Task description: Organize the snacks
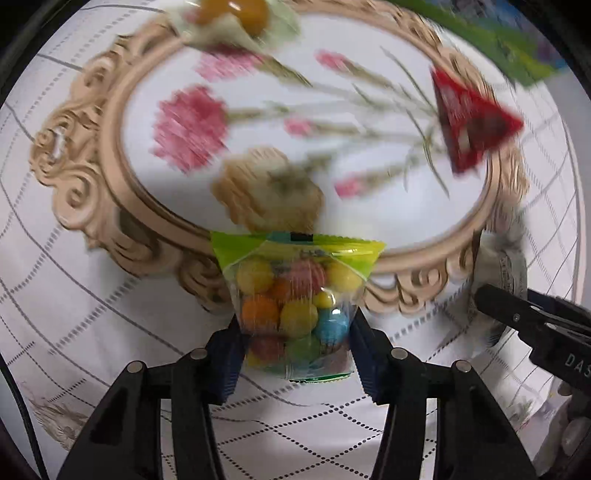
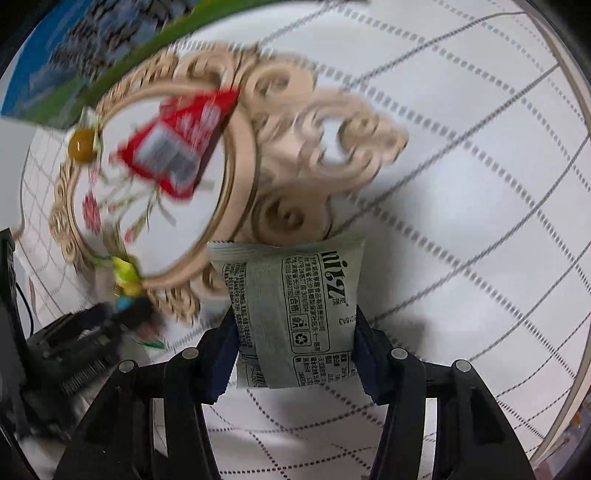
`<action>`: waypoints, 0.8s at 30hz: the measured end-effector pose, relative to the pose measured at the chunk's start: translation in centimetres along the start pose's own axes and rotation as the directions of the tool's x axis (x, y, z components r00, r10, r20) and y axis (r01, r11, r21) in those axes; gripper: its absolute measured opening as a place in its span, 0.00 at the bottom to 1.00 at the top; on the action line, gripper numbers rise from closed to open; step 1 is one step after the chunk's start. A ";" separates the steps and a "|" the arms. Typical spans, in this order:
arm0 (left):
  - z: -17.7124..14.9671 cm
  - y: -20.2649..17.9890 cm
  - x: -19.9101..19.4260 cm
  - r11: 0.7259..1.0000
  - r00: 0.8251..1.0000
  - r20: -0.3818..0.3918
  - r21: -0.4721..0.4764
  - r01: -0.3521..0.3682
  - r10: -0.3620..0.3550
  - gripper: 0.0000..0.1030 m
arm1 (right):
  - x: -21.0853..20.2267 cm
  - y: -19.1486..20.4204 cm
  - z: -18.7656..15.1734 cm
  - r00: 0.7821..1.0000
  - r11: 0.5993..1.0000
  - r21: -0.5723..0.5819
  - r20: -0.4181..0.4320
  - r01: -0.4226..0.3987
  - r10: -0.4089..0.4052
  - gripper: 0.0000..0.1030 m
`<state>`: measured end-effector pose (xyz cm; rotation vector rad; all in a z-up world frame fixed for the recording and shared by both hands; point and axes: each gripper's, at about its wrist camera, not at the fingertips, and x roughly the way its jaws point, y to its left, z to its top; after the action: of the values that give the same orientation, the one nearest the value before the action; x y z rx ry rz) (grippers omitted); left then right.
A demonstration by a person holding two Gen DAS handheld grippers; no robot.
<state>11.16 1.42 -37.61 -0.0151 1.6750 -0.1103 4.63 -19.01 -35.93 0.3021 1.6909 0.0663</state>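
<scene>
Left wrist view: one left gripper [image 1: 295, 354], fingers pointing down, both pads pressed on one clear candy bag [image 1: 297, 314] with a green top, packed with coloured balls. The bag hangs over the white cloth [image 1: 92, 295], its top edge just in front of the tray's near rim. One oval tray [image 1: 107, 155], carved beige frame, pink flowers painted inside. On it I count three snacks: one biscuit [image 1: 269, 190] near the front, one red packet [image 1: 472, 122] at the right, one amber sweet [image 1: 232, 13] on the far rim. All blurred. One green-and-blue box [image 1: 509, 51] lies beyond the tray. At the right edge, the right gripper [image 1: 532, 325] comes in, a grey pouch [image 1: 506, 273] in front of it

Right wrist view: one right gripper, closed on that one grey pouch [image 2: 295, 314], printed text facing the lens, held upright above the cloth [image 2: 461, 221]. The pouch covers part of the tray's [image 2: 332, 140] curled handle. On the tray, the red packet [image 2: 177, 147] and the amber sweet [image 2: 82, 146]. The box [image 2: 74, 55] sits top left. Lower left, the left gripper [image 2: 92, 332] with the candy bag [image 2: 125, 277], smeared, beside the tray's rim
</scene>
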 end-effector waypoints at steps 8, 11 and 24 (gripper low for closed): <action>0.3 1.2 1.3 1.000 1.000 0.003 -0.021 -0.002 0.002 0.48 | 0.4 -1.0 -0.3 1.000 1.000 -0.003 -0.025 0.017 -0.017 0.63; 0.7 0.4 1.7 1.000 1.000 0.006 -0.019 -0.007 0.007 0.48 | 1.3 1.5 -0.8 0.999 1.000 -0.009 -0.034 0.028 -0.028 0.63; 0.7 -2.8 -6.9 0.998 0.988 0.138 0.018 0.060 -0.062 0.43 | -5.5 4.8 -1.4 0.994 0.998 -0.035 0.089 -0.058 0.061 0.48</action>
<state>12.42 -0.92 -30.63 -0.0626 1.5350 -0.1637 4.60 -15.45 -29.40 0.3272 1.5897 0.1223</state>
